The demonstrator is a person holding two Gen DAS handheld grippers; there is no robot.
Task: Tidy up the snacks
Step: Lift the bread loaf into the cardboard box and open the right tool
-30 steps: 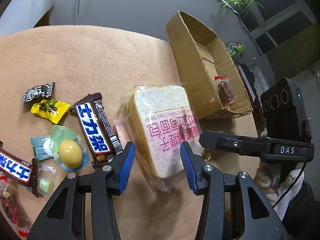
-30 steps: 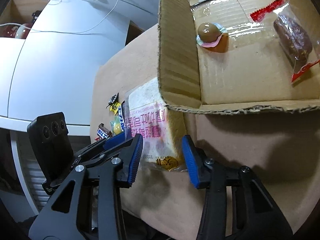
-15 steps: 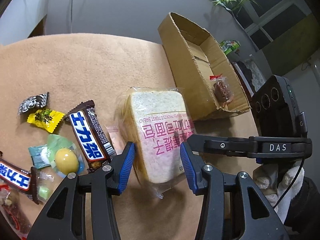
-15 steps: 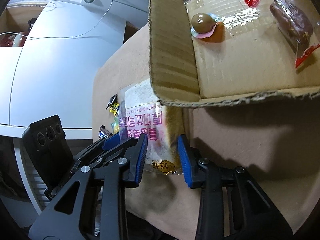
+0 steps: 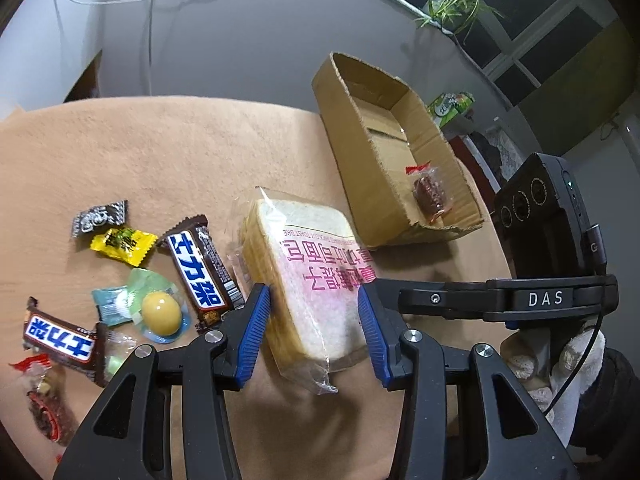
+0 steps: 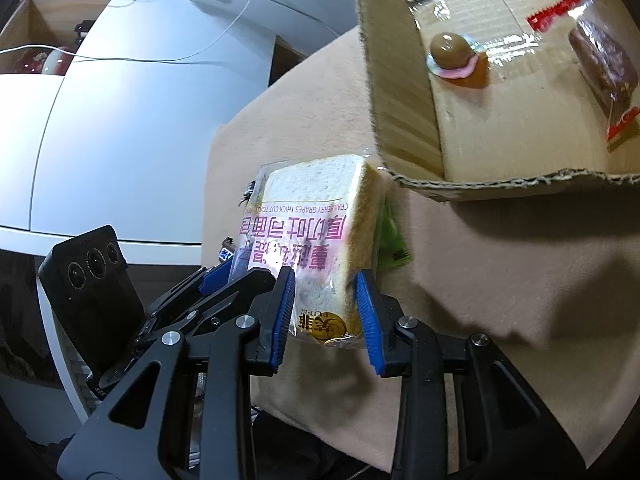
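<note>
Both wrist views look closely, perhaps crosswise, at the bread pack (image 5: 316, 280) (image 6: 316, 248).

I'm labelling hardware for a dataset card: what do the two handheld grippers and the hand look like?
Both the left gripper and right gripper have black frames, silver screws and ribbed blue pads. One carries a "DAS" label, a three-lens black camera box and a cable. The hand wears a white glove.

The right gripper (image 6: 325, 312) is being held low with its blue pads (image 6: 282, 316) pressed against both faces of the bread (image 6: 316, 232), and its black arm is being seen from the side in the left view, gripped by a white-gloved hand (image 5: 560, 364). The left gripper (image 5: 314, 330) is being held just beside it, its jaws being kept spread on either side of the same bread, with a gap showing at the right pad (image 5: 370, 340).
</note>
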